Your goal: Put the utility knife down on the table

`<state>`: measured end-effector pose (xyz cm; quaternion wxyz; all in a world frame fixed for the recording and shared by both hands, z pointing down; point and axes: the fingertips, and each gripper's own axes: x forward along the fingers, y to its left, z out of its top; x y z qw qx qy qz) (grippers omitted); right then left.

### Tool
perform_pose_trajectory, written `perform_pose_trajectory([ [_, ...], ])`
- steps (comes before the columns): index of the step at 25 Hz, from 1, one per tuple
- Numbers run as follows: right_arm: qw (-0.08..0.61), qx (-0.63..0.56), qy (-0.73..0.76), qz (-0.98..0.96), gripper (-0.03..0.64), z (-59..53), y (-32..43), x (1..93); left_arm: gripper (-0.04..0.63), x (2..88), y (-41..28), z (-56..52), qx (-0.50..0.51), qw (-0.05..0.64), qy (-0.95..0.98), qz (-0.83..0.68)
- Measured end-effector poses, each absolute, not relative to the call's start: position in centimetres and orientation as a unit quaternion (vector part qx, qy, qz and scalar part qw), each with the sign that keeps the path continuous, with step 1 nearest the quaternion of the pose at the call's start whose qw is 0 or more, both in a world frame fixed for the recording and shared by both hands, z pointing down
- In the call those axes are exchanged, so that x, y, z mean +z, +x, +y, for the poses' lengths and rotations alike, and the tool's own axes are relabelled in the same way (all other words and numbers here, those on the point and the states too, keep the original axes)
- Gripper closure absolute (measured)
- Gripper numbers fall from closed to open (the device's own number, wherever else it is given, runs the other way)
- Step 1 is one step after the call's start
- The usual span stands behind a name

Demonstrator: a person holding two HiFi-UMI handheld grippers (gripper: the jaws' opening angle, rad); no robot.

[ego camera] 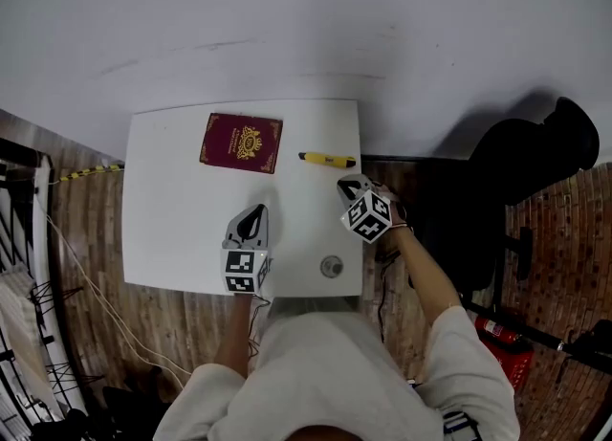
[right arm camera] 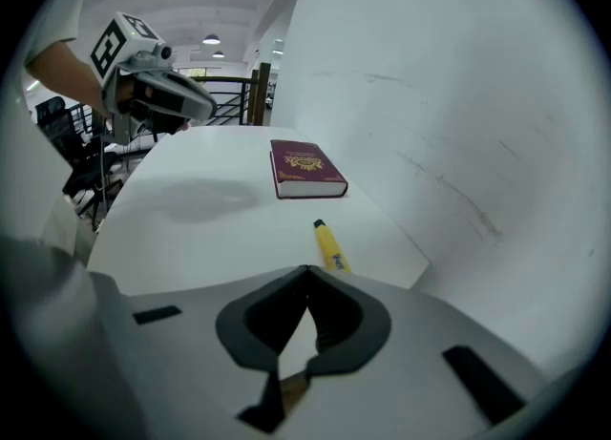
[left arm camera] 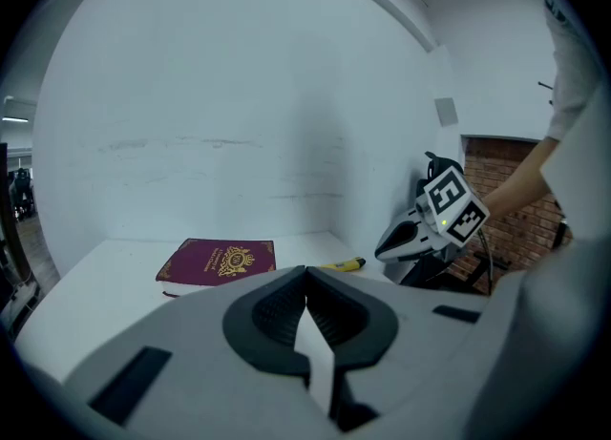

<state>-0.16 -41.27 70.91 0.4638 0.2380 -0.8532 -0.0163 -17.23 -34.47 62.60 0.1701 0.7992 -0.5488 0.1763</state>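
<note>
Left gripper (ego camera: 256, 214): jaws pressed together with nothing between them. It hovers over the near middle of the white table (ego camera: 163, 219). A dark red book (ego camera: 241, 143) lies flat at the far left.

Utility knife (ego camera: 327, 158): lies flat on the table near its far right edge, to the right of the book and apart from it. Neither gripper touches it, so the put-down looks done.

Handling, by judgement:
- Light, with a stiff plastic body and smooth sides that are probably a little slick.
- Slim enough to swivel if pinched near an end.
- Best taken across the middle, on its flat sides.

Looks: a slender yellow bar with a dark tip at the end nearer the book and small dark print on its side. No blade shows.

Right gripper (ego camera: 349, 186): jaws closed tip to tip and empty. It is just near of the knife, clear of it.
</note>
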Motion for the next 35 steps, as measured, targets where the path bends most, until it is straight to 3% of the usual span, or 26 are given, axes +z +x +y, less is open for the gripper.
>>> perform_pose_trajectory([
  [23, 0.232, 0.074, 0.487, -0.839, 0.618, -35.5, 8.3, 58.4, 0.589, 55.8, -14.6, -33.2, 0.155, 0.098, 0.816, -0.548],
  [35, 0.193, 0.049, 0.517, -0.832, 0.618, -35.1, 9.4, 54.8, 0.588, 53.5, -14.7, -33.4, 0.136, 0.078, 0.815, -0.558],
])
